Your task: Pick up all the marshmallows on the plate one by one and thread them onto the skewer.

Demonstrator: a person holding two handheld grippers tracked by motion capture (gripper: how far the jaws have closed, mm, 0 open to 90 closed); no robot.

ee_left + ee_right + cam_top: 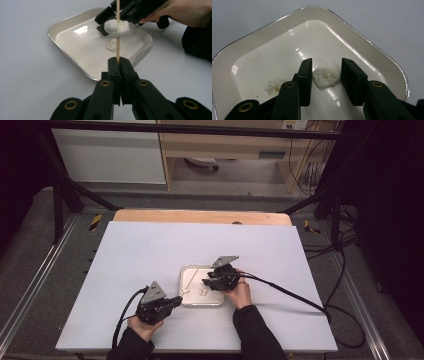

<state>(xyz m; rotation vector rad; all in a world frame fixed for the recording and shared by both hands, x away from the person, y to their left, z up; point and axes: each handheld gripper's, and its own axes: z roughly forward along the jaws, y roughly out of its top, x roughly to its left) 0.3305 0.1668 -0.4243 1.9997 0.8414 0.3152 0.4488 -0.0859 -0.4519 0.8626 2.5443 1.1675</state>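
A shallow cream tray [192, 270] sits mid-table with white doughy lumps in it. My left gripper [119, 60], near the tray's front left corner [178, 301], is shut on a thin wooden skewer [118, 47]. The skewer stands up through one white lump [116, 27] above the tray. My right gripper [325, 62] reaches into the tray from the right [206, 283], open. Its pads stand close on either side of a lump [326, 77] resting on the tray floor. Another lump [274, 86] lies just to its left.
The tray [372, 47] has a raised metal rim. White tabletop [140, 255] surrounds it on all sides. Cables [290, 292] trail from both grippers toward the table's edges. A wooden strip [200, 216] runs along the far edge.
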